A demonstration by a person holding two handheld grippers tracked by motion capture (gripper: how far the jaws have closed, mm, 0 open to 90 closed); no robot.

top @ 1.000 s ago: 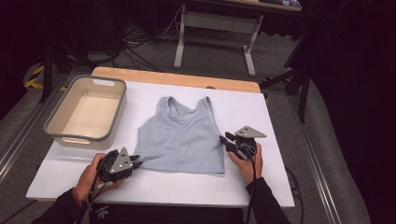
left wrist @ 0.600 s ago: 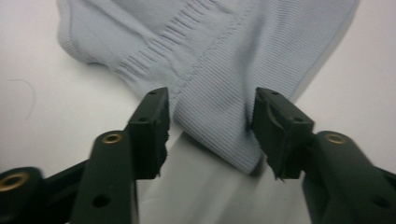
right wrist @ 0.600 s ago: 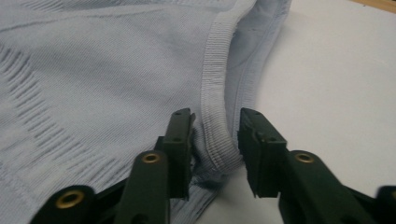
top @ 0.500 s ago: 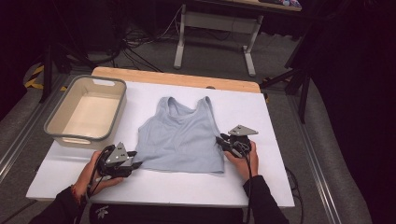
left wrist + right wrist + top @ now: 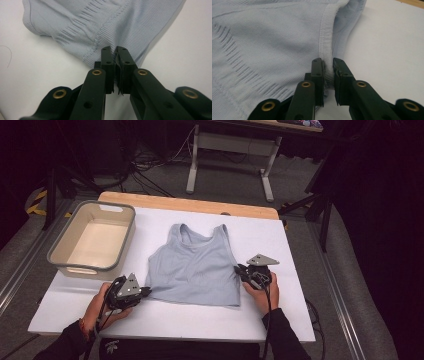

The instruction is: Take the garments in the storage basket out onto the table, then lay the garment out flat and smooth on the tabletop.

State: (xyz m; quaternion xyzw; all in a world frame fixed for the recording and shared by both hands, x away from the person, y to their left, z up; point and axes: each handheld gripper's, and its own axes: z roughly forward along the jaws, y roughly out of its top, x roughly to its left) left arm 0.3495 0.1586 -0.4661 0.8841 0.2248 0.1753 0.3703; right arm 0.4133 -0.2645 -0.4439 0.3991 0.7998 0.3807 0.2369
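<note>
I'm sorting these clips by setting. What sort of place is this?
Probably a lab or studio for recording handling tasks: a white-topped work table with a hand-held left gripper, dark curtains around, and loose cables on the floor.

Claw [image 5: 328,72] pinched on grey top's [image 5: 267,37] ribbed edge

Both claws [image 5: 145,291] [image 5: 239,270] clamped, low.

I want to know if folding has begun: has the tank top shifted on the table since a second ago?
No. The tank top lies flat, equally far from the bin, both grippers' fingers closing on its edges.
</note>
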